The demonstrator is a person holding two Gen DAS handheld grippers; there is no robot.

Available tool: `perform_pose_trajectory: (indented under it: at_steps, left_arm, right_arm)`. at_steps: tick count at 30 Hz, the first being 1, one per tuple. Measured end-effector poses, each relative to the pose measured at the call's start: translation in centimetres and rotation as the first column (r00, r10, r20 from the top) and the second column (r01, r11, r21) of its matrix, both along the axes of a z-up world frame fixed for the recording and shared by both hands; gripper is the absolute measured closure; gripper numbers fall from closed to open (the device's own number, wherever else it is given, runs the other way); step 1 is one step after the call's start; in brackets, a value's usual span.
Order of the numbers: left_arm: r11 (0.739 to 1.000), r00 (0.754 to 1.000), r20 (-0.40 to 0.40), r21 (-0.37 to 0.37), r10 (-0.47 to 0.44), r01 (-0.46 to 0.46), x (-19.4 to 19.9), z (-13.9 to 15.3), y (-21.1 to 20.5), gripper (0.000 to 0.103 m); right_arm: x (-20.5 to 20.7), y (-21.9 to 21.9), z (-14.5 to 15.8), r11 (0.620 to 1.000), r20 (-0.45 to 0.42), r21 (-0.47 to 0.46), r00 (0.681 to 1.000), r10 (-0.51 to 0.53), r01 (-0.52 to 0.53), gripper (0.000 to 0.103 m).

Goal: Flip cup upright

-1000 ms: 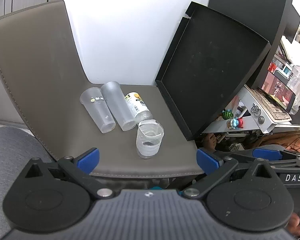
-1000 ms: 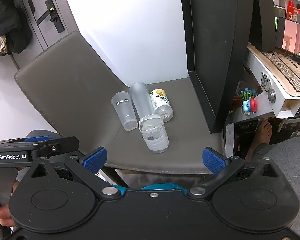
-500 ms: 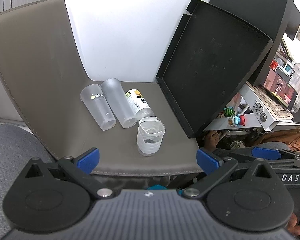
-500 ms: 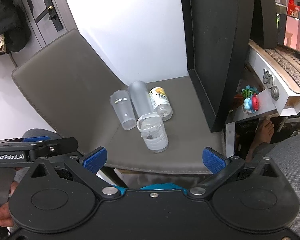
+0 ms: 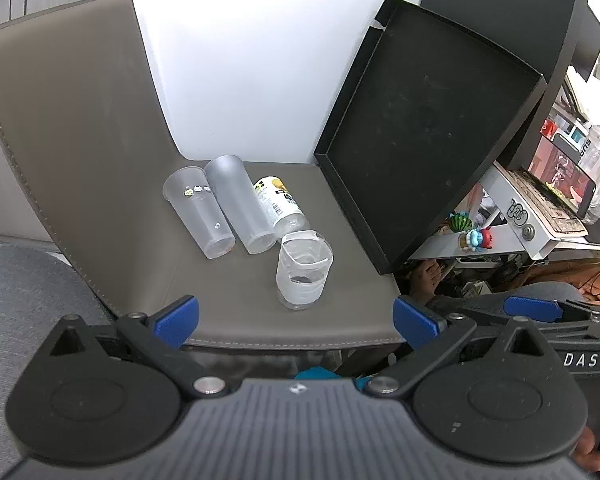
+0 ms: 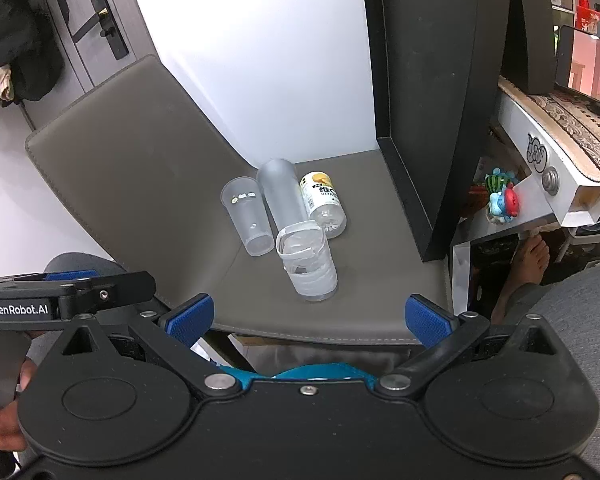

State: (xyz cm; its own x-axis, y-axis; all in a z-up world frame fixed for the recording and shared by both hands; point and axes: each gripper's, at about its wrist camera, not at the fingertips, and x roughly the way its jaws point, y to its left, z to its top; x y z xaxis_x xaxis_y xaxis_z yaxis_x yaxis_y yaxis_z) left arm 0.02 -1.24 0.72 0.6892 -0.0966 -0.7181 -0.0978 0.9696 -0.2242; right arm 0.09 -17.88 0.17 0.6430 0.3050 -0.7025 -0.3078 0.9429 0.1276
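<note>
Both views sit slightly farther from the upright cup [image 5: 304, 274] than before | left tool [image 5: 296, 318] and right tool [image 6: 308, 316] released, empty | door handle [image 6: 108, 24] only in right view

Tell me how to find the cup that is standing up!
Look at the grey chair seat, beside the big black tray leaning on its right. Three see-through things lie in a row there. The standing cup is nearest the seat's front edge, short, wrapped in white bands, mouth up.
</note>
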Motion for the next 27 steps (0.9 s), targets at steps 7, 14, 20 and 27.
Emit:
perform_pose_trajectory:
  at_steps: [7, 14, 20, 27]
  left_arm:
    - [1.000, 1.000, 0.004, 0.001, -0.003, 0.003, -0.25, 0.10, 0.08, 0.001]
    - [1.000, 1.000, 0.006, 0.000, 0.002, -0.002, -0.40, 0.13, 0.25, 0.000]
    - [1.000, 1.000, 0.006, 0.001, -0.002, 0.002, -0.49, 0.09, 0.35, 0.001]
    - [1.000, 1.000, 0.006, -0.002, 0.004, -0.004, -0.62, 0.16, 0.58, 0.001]
  right_arm:
    - [-0.12, 0.15, 0.02, 1.000, 0.005, -0.007, 1.000, -0.004, 0.004, 0.000]
    - [-0.17, 0.21, -0.03, 1.000, 0.002, -0.016, 1.000, -0.002, 0.002, 0.000]
    - [-0.18, 0.17, 0.07, 1.000, 0.000, -0.014, 1.000, -0.008, 0.008, 0.000]
    - [-0.23, 0.20, 0.08, 1.000, -0.002, -0.013, 1.000, -0.009, 0.009, 0.000]
